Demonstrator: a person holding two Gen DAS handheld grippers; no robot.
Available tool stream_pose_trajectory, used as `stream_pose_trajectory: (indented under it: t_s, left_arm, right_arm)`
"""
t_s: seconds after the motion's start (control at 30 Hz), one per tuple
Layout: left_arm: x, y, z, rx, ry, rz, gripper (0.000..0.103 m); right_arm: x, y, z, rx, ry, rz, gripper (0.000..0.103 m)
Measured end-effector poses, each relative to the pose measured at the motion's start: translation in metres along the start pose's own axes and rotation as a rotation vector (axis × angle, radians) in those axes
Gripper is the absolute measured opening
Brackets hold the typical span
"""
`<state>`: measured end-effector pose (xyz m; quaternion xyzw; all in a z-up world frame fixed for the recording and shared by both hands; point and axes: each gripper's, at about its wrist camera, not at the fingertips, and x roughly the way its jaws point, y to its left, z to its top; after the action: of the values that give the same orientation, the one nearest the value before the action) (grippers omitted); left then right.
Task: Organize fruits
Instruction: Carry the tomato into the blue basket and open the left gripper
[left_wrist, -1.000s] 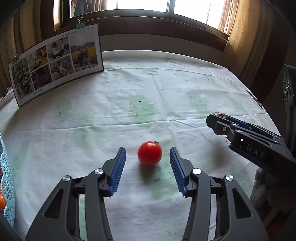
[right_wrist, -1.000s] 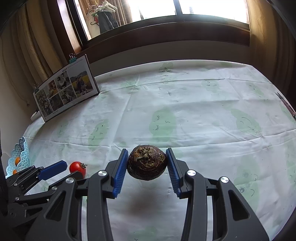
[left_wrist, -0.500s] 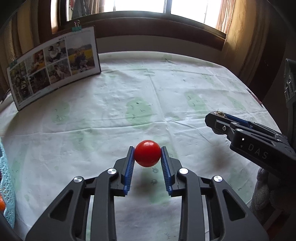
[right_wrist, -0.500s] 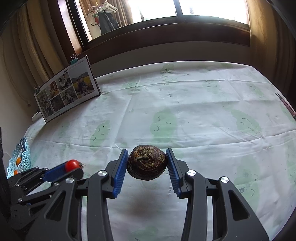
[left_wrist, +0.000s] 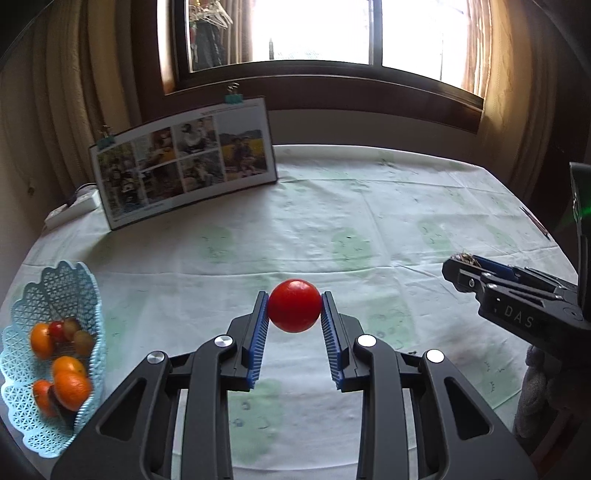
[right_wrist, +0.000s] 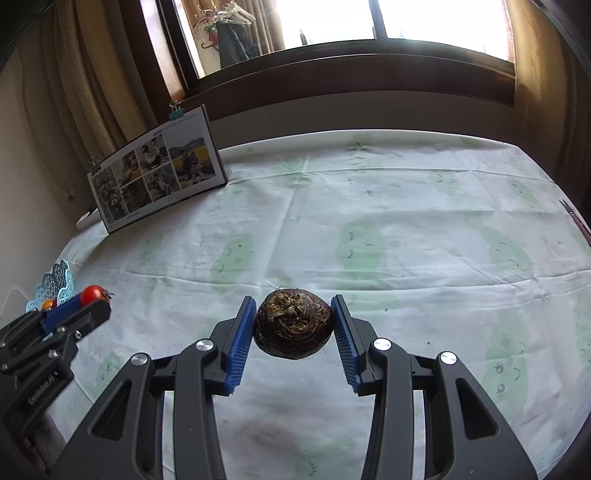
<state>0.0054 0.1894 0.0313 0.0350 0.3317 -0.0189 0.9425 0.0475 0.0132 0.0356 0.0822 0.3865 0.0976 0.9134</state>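
The tablecloth-covered table (left_wrist: 406, 206) lies beneath both grippers. A blue lattice basket (left_wrist: 79, 280) of fruit sits left of the left gripper (left_wrist: 294, 314), which clamps a red tomato (left_wrist: 294, 305) aloft. The right gripper (right_wrist: 294, 325) clamps a dark brown round fruit (right_wrist: 293, 330) above the cloth.

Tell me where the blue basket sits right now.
In the left wrist view the blue basket sits at the table's near-left edge, left of the left gripper holding the tomato, with oranges inside.
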Motion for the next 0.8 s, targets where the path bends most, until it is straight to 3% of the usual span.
stream_pose_trajectory:
  t_s: [0.4,0.8]
  left_arm:
    - [-0.023,0.054,-0.008,-0.076,-0.043,0.085,0.029]
    - [-0.043,0.116,-0.022,-0.172,-0.072,0.170,0.029]
  right_arm:
    - [-0.001,0.036,-0.008,-0.037,0.022,0.032,0.042]
    - [-0.003,0.096,-0.009,-0.112,0.029,0.090,0.042]
